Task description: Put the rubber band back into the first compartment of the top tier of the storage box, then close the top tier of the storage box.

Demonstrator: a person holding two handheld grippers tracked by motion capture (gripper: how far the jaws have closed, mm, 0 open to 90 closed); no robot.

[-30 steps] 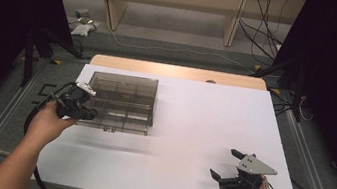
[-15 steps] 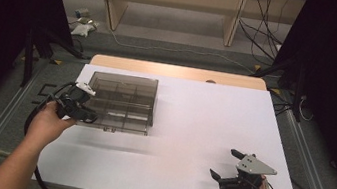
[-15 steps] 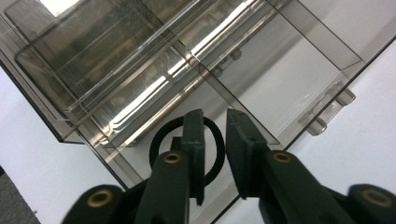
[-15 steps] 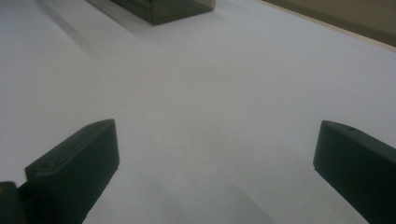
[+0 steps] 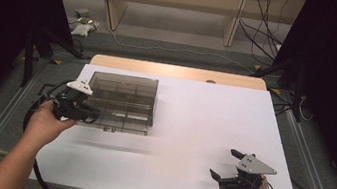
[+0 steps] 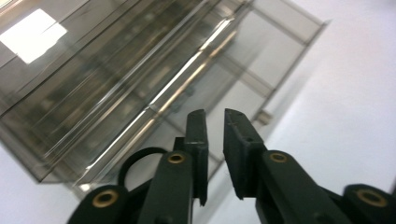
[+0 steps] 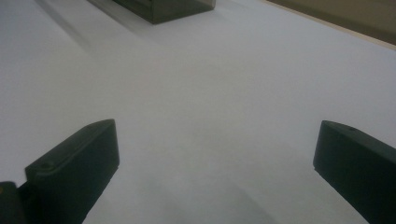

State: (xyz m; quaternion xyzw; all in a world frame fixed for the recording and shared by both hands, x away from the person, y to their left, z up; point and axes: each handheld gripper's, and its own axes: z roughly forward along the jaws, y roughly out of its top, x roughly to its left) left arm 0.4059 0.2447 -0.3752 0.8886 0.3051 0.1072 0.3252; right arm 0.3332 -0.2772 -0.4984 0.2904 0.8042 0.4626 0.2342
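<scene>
A smoky clear plastic organiser box (image 5: pixel 120 100) with inner dividers lies shut at the table's left; its latch tab faces the near edge. My left gripper (image 5: pixel 93 112) rests at the box's near left edge. In the left gripper view the box (image 6: pixel 140 70) lies under my left gripper (image 6: pixel 215 116), whose jaws stand almost together with a narrow slit over the front rim; nothing shows between them. My right gripper (image 5: pixel 223 162) sits near the table's front right corner, open and empty. In the right gripper view it (image 7: pixel 215 149) faces bare table, a box corner (image 7: pixel 163 7) far off.
The white table (image 5: pixel 203 120) has a wooden strip (image 5: pixel 175 71) along its far edge. Cables trail from both grippers over the near edge. Beyond the table, shelving legs and loose cables lie on the floor (image 5: pixel 175 35).
</scene>
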